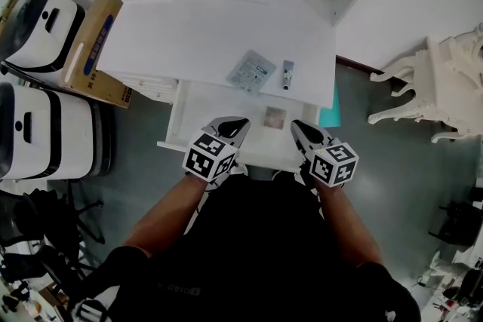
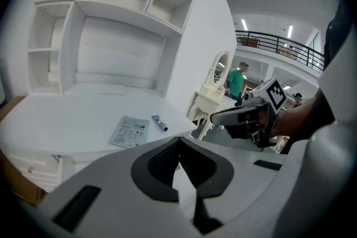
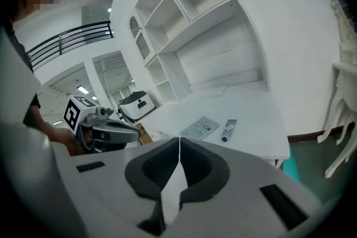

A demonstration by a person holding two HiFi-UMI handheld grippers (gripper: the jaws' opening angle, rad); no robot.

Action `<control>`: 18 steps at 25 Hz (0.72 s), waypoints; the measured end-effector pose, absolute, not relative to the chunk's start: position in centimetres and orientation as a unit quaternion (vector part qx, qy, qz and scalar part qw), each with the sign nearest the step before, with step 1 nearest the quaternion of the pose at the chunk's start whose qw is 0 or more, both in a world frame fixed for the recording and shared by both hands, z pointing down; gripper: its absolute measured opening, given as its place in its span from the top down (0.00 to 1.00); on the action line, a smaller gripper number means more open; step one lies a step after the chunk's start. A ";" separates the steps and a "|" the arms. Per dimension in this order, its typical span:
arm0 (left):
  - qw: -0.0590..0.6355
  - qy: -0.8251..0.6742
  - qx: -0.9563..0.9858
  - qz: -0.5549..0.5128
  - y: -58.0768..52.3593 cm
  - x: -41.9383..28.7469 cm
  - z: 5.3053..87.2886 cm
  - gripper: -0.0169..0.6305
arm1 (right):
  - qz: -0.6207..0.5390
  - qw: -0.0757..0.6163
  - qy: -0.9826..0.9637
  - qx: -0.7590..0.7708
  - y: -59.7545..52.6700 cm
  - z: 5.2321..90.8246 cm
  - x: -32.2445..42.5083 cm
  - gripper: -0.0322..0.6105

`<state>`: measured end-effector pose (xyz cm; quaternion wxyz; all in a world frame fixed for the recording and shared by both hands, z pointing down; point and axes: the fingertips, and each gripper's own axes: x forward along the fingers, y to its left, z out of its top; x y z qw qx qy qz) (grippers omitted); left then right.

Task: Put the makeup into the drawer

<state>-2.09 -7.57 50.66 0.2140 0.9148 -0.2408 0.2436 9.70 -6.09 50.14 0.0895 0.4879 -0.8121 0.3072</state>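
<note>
Smooth white desktop [image 1: 189, 41] with flat sachet [image 1: 251, 72] and slim tube [image 1: 287, 75]

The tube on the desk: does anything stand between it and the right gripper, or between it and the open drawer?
Nothing visible does. The tube lies free on the desktop. The sachet lies apart beside it, and the drawer below is open. The right gripper is shut.
</note>
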 end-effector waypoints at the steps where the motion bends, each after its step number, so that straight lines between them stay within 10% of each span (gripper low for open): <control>1: 0.213 -0.240 0.915 0.246 -7.5 -2.0 50.8 0.96 | 0.308 0.090 -0.812 0.488 -6.1 50.1 9.7 0.90; 18: 0.224 -0.273 0.901 0.251 -8.5 -2.3 52.2 0.96 | 0.327 0.108 -0.790 0.507 -7.9 52.6 11.5 0.90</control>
